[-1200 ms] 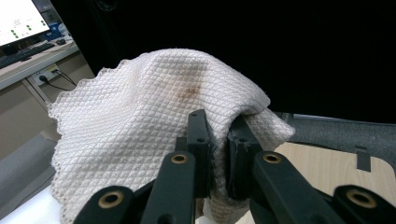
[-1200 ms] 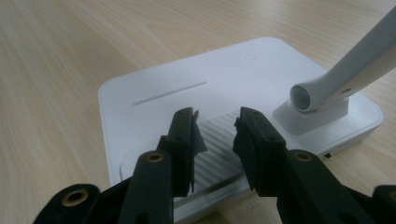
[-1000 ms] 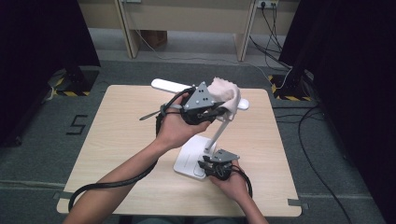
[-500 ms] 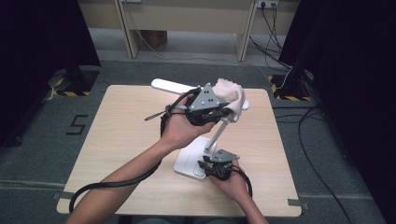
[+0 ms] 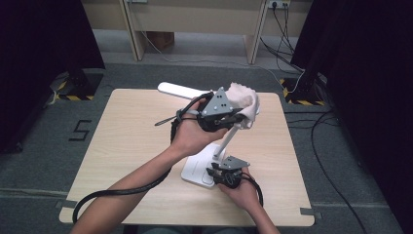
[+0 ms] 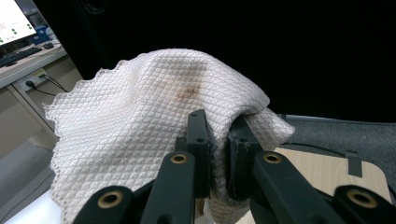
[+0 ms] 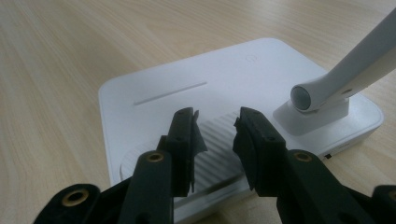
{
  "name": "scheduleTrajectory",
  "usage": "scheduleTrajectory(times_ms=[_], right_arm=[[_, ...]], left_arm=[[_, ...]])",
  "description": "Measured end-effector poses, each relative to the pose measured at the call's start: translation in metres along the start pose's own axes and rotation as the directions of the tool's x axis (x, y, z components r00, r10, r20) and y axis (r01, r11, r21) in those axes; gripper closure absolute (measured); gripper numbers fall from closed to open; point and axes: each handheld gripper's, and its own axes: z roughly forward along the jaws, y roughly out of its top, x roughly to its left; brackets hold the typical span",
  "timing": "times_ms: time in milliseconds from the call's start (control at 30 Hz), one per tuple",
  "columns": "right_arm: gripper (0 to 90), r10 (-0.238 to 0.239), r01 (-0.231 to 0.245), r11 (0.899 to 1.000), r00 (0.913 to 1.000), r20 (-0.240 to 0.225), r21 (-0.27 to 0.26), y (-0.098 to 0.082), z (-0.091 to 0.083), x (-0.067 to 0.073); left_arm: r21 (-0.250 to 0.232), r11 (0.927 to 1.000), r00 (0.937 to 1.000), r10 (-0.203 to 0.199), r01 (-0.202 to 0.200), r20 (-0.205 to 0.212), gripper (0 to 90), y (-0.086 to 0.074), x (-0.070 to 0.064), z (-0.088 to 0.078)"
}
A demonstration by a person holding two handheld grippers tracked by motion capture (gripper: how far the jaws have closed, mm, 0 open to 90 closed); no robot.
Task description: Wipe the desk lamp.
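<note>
A white desk lamp stands on the wooden table, with its flat base (image 5: 196, 171), slanted arm (image 5: 227, 140) and long head (image 5: 176, 90). My left gripper (image 5: 236, 116) is raised near the top of the arm and is shut on a white quilted cloth (image 5: 244, 99). The left gripper view shows the cloth (image 6: 140, 107) draped over the jaws and pinched between them (image 6: 218, 140). My right gripper (image 5: 220, 172) rests low at the base. In the right gripper view its jaws (image 7: 215, 125) stand apart over the ridged part of the base (image 7: 187, 79), beside the arm's hinge (image 7: 327, 91), with nothing between them.
The table top (image 5: 126, 141) lies bare to the left of the lamp. Black cables trail from both grippers over the front edge (image 5: 117, 195). Dark curtains flank the table, and cables run over the grey floor at the right (image 5: 336, 161).
My left gripper and the cloth have shifted slightly to the right near the top of the lamp. The right gripper has stayed on the base.
</note>
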Motion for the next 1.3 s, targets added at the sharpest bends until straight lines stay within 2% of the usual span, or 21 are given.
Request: scheduleTrajectory(times_ms=[1300], right_arm=[[67.0,-0.004,0.004,1.0,1.0,0.001,-0.003,-0.001,0.0,0.0]], left_arm=[[0.009,0.9997,0.9989,0.021,-0.022,0.043,81.6,0.012,-0.014,0.021]])
